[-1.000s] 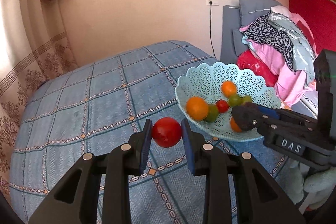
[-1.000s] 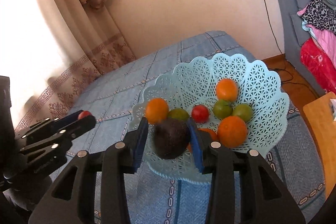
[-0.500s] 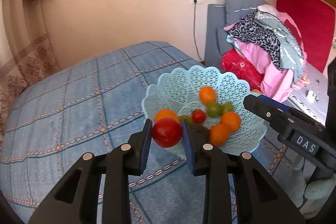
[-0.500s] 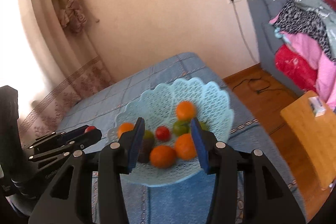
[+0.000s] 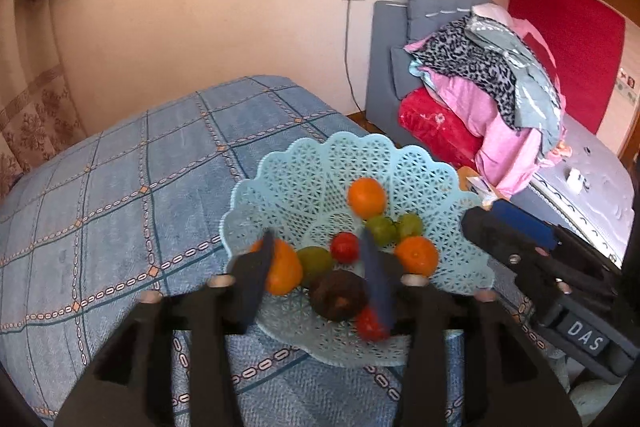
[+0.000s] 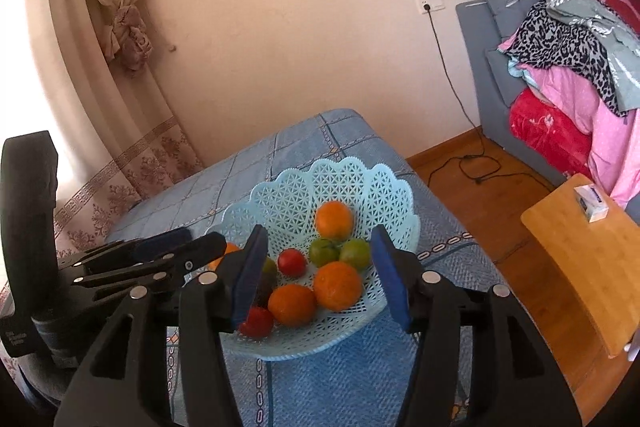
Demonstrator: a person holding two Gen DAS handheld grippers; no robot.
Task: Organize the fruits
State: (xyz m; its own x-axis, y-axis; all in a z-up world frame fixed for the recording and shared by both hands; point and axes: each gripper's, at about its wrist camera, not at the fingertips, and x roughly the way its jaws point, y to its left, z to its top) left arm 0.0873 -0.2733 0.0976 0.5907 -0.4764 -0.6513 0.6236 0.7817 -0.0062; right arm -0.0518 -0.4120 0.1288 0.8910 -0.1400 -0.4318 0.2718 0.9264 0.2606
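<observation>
A light blue lattice basket (image 5: 312,171) (image 6: 304,187) sits on the blue checked bedspread (image 5: 120,195). It holds oranges (image 5: 366,197), green fruits (image 5: 380,229), small red tomatoes (image 5: 344,247) and a dark brown fruit (image 5: 338,295). A red tomato (image 5: 370,325) (image 6: 256,321) lies at the basket's near edge. My left gripper (image 5: 316,277) is open and empty over the basket's near side. My right gripper (image 6: 320,277) is open and empty above the basket; it also shows at the right of the left wrist view (image 5: 504,227).
A grey sofa (image 5: 400,67) piled with clothes (image 5: 492,79) stands to the right. A wooden side table (image 6: 580,267) with a small box (image 6: 592,203) is beside the bed. Curtains (image 6: 100,27) hang at the left. A cable (image 6: 460,147) runs down the wall to the floor.
My left gripper has opened and let go of the red tomato, which now lies in the basket. My right gripper, having released the dark fruit earlier, has pulled back and higher.
</observation>
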